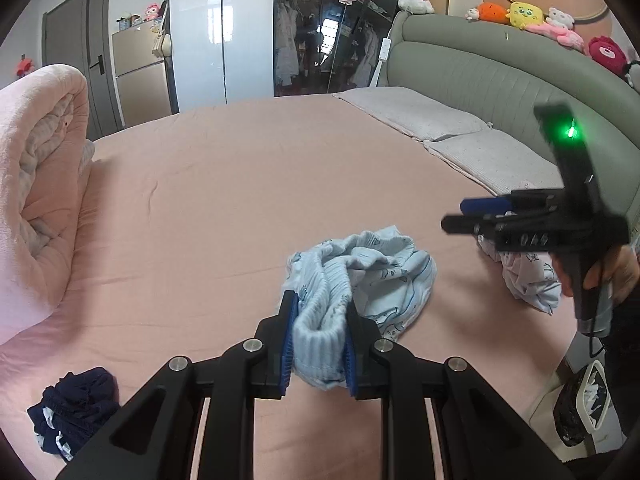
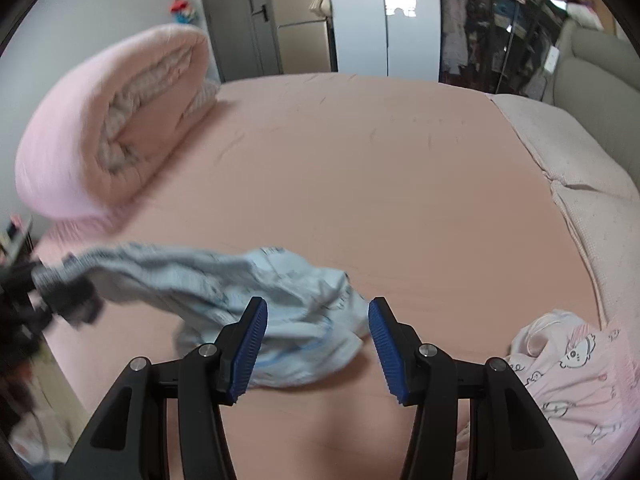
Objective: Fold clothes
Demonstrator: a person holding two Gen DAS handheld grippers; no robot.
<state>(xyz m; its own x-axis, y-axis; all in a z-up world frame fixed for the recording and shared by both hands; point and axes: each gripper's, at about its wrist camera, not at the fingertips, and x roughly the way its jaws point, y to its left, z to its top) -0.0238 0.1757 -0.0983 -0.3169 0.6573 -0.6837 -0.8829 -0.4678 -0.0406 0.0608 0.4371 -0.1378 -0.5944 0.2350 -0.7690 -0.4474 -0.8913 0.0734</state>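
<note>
A crumpled light blue printed garment (image 1: 372, 272) lies on the pink bed sheet (image 1: 240, 200). My left gripper (image 1: 320, 304) is shut on its ribbed band, with the cloth bunched between the blue pads. In the right wrist view the same garment (image 2: 200, 276) stretches from the blurred left gripper (image 2: 60, 292) to a heap under my right gripper (image 2: 318, 302). The right gripper stands open above that heap, and its pads press on nothing. In the left wrist view the right gripper (image 1: 454, 215) hovers at the right, held by a hand (image 1: 616, 276).
A pale pink printed garment (image 2: 568, 364) lies at the right near the bed's edge. A dark navy garment (image 1: 76, 408) lies at the near left. A rolled pink quilt (image 1: 36, 184) fills the left side. Pillows (image 1: 420, 116) and a grey-green headboard (image 1: 500, 68) close off the far right.
</note>
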